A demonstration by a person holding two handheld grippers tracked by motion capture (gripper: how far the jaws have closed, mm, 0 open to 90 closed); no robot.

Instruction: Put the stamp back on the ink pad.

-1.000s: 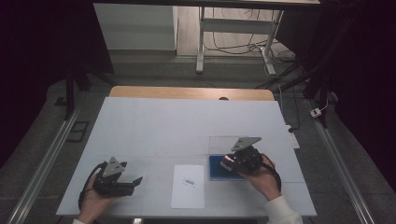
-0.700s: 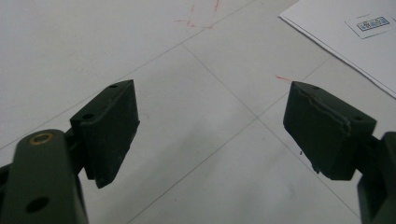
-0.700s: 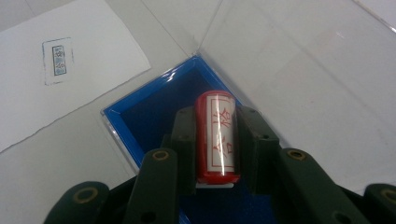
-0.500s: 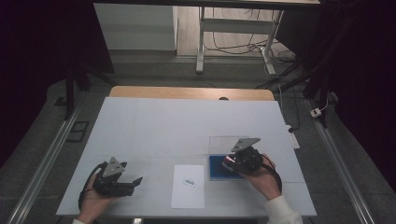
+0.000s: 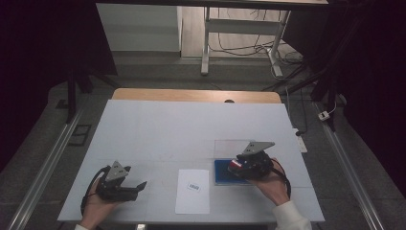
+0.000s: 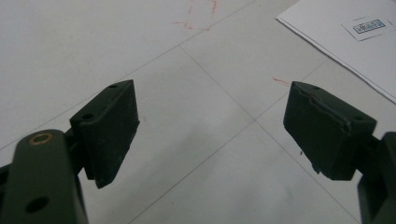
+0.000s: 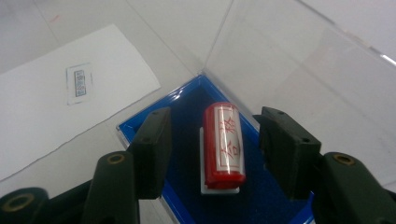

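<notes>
Straddling the red stamp (image 7: 224,144) in its blue case (image 7: 187,100), my right tool (image 7: 212,149) stood spread, nothing gripped; paper (image 5: 193,190) unstamped; left tool (image 6: 210,130) spread, idle.

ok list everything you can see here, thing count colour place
stamp: one, red with white label, lying in the blue box between the right gripper's jaws
box: one, blue lined, clear lid open behind, table right
paper sheet: one, white with small printed label, table front centre
table: one, white top, wooden far edge
left gripper: one, black, open over bare table, front left
right gripper: one, black, open around stamp
hands: two, holding the grippers
</notes>
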